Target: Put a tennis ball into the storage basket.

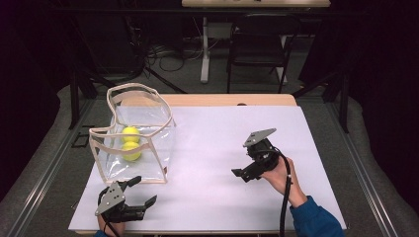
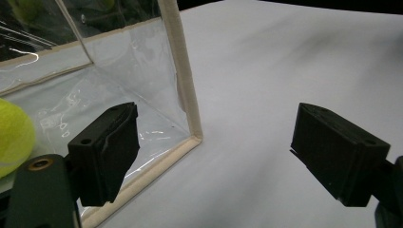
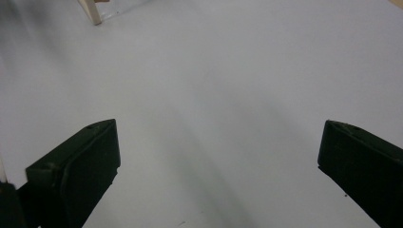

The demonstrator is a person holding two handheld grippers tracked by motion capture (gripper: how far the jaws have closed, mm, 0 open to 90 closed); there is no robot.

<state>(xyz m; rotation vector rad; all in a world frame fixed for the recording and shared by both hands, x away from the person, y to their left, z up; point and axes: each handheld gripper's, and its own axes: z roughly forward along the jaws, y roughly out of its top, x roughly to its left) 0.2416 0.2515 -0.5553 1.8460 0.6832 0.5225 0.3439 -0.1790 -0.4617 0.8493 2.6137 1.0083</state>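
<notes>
Clear bag [image 1: 148, 148]: count 1. Transparent plastic, box-shaped, beige fabric trim along every edge, top open with the rim standing up wavy. It stands upright on the left half of the table [image 1: 222, 143], on the white sheet that covers it.

Contents: tennis balls [image 1: 131, 143], count 2, yellow-green, touching, one toward the far side and one nearer. In the left gripper view part of one ball [image 2: 14, 135] shows through the clear wall, and the near bottom corner of the bag [image 2: 192, 137] lies between the jaws.

Left hand-held gripper [image 1: 137, 191]: count 1, at the near left edge of the table, just beside the bag's near corner. Jaws wide apart, holding nothing.

Right hand-held gripper [image 1: 247, 165]: count 1, over the right half of the table, well apart from the bag, held in a hand with a blue sleeve [image 1: 316, 219]. Jaws spread wide over bare white sheet, empty.

Beyond the table: one dark folding chair [image 1: 257, 44].
</notes>
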